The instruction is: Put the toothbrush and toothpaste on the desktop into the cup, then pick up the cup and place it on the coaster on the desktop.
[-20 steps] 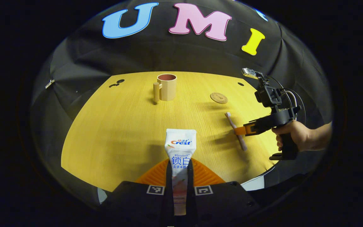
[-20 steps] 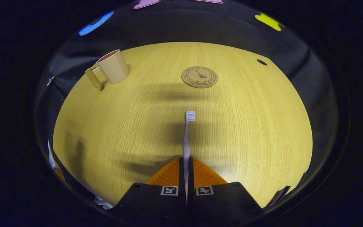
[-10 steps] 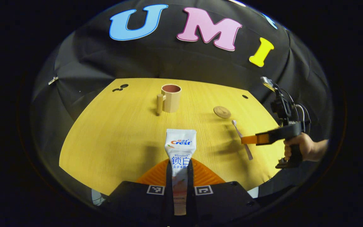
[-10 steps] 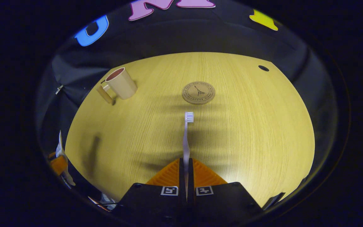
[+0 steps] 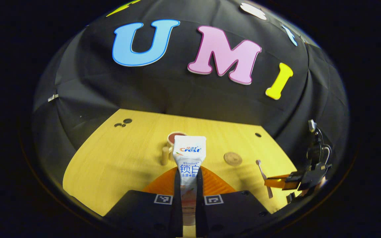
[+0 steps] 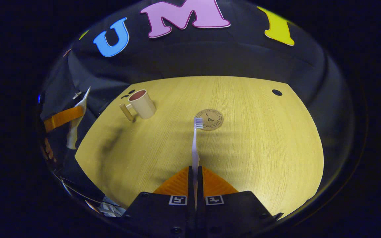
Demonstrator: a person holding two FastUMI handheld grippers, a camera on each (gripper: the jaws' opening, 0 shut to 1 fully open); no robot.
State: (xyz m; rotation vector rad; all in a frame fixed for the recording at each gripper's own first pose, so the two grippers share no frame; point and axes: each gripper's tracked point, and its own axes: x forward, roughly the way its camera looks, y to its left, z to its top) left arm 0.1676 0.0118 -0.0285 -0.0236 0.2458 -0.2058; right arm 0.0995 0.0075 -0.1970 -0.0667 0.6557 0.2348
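My left gripper (image 5: 188,178) is shut on a white toothpaste tube (image 5: 189,156), held up above the wooden table (image 5: 117,158); the tube hides most of the beige cup (image 5: 171,137), whose handle (image 5: 165,155) shows at its left. My right gripper (image 6: 195,177) is shut on a white toothbrush (image 6: 196,140), bristles pointing away, lifted over the table (image 6: 260,148). In the right gripper view the cup (image 6: 141,103) stands upright at the far left and the round cork coaster (image 6: 209,119) lies just beyond the brush head. The left gripper view shows the coaster (image 5: 232,158) and the right gripper (image 5: 273,182) with the toothbrush (image 5: 264,177) at the far right.
A small dark hole (image 6: 276,92) marks the table's far right corner. The left gripper with the tube (image 6: 74,120) hangs off the table's left edge in the right gripper view. Black cloth walls close in the table's back and sides.
Both grippers have risen and pulled back from the table with their objects. The table looks smaller and lower in both views. The toothpaste tube now overlaps the cup in the left gripper view.
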